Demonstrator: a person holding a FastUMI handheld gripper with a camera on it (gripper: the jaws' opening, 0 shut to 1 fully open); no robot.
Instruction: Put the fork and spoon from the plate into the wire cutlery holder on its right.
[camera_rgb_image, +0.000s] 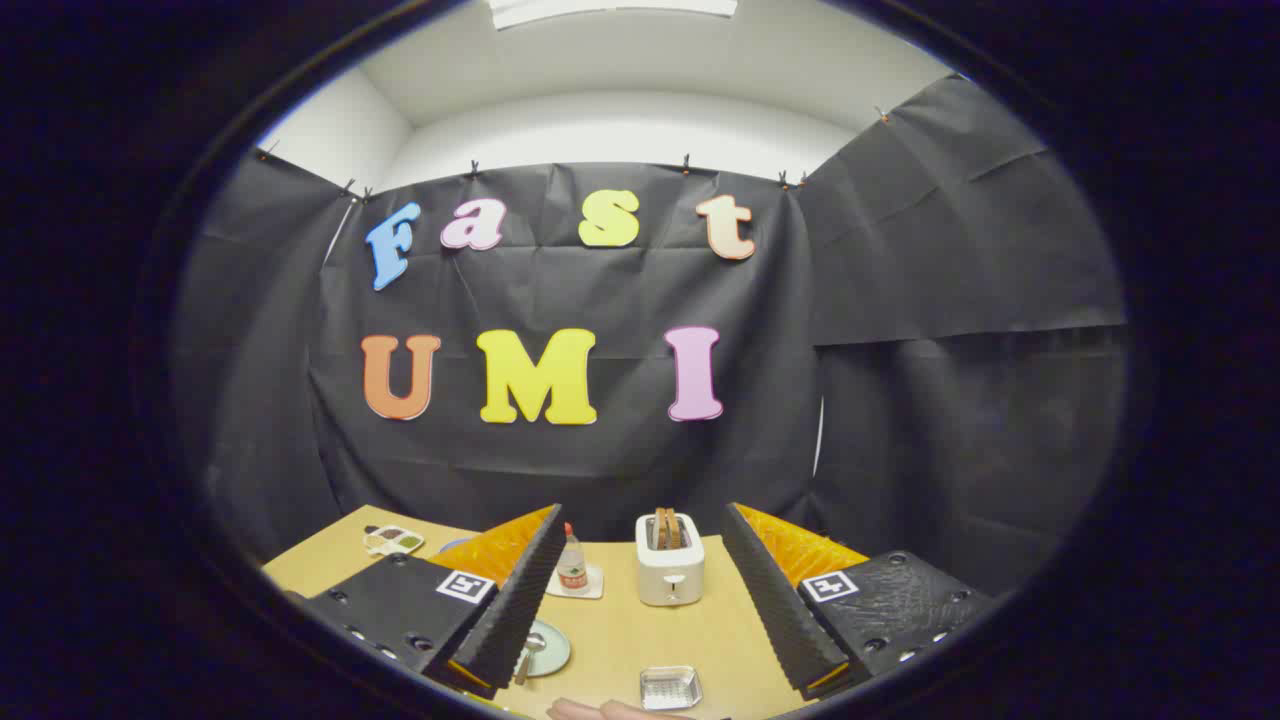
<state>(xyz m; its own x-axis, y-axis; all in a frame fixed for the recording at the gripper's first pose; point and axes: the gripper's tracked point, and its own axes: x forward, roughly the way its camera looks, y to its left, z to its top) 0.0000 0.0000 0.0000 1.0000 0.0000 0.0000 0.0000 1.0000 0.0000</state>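
My gripper (640, 590) is open, its two black ribbed fingers (520, 600) spread wide above the wooden table (620, 640), with nothing between them. A pale round plate (552, 648) lies on the table beside the left finger, partly hidden by it. A spoon (528, 655) rests on the plate with its handle toward me. A shiny metal tray-like holder (670, 687) sits to the plate's right, between the fingers and close to me.
A white toaster (669, 560) with toast in it stands beyond the fingers at the table's back. A small bottle (572, 562) on a white mat is to its left. A small palette-like dish (393, 541) lies far left. A person's hand (610, 710) rests at the near edge.
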